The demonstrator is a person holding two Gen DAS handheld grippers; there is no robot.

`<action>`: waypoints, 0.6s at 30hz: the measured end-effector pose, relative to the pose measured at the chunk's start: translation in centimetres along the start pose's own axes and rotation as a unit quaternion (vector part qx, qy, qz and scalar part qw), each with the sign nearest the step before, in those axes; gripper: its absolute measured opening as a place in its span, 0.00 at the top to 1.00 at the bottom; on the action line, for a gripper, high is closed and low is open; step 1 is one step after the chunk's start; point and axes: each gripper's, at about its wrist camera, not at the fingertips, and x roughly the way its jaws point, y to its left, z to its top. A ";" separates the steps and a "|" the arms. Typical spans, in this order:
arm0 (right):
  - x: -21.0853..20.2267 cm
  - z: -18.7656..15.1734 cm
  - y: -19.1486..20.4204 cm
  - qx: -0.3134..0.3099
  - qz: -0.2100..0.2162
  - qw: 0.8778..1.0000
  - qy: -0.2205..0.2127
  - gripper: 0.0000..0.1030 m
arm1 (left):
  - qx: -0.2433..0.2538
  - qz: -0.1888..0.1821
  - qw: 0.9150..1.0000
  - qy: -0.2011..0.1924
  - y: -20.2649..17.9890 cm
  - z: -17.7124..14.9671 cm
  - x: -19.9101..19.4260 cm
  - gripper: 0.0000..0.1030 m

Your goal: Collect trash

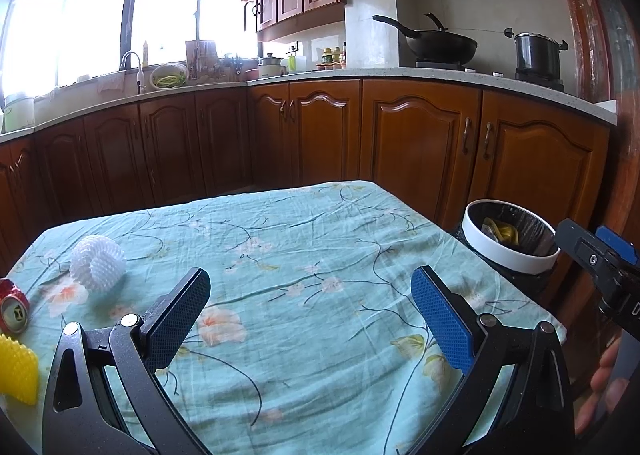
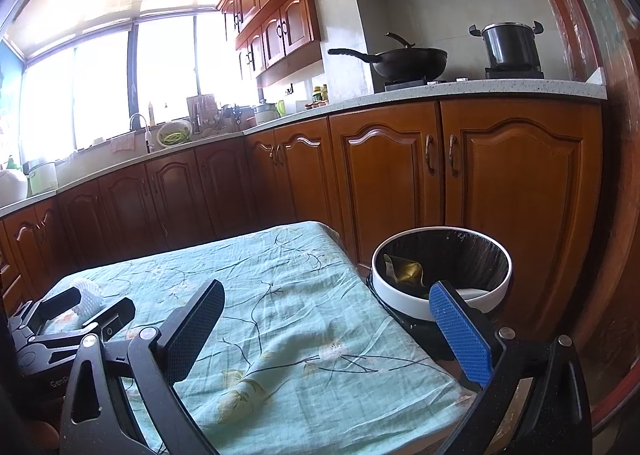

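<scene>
Table under a floral teal cloth fills the ground ahead of both grippers. Trash bin, black-lined, white rim, some scraps inside — just past the right gripper, off the table's right edge. Left gripper spread wide, empty; right likewise. Left of the left gripper: white foam net, crushed red can, yellow spiky piece — nothing between.

Bright windows wash out the kitchen; brown wood cabinets run under a pale speckled countertop.
</scene>
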 end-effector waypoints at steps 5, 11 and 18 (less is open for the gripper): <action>0.1 0.0 0.0 0.001 0.000 1.000 0.002 0.00 | -0.001 -0.002 1.000 0.001 0.0 0.0 0.1 0.00; 0.4 0.1 -0.2 0.002 0.002 1.000 0.004 0.00 | 0.000 -0.004 1.000 0.002 0.1 0.0 0.3 0.00; 0.8 0.2 -0.7 0.011 0.003 1.000 0.010 0.00 | -0.003 -0.008 1.000 0.007 0.3 0.0 0.7 0.00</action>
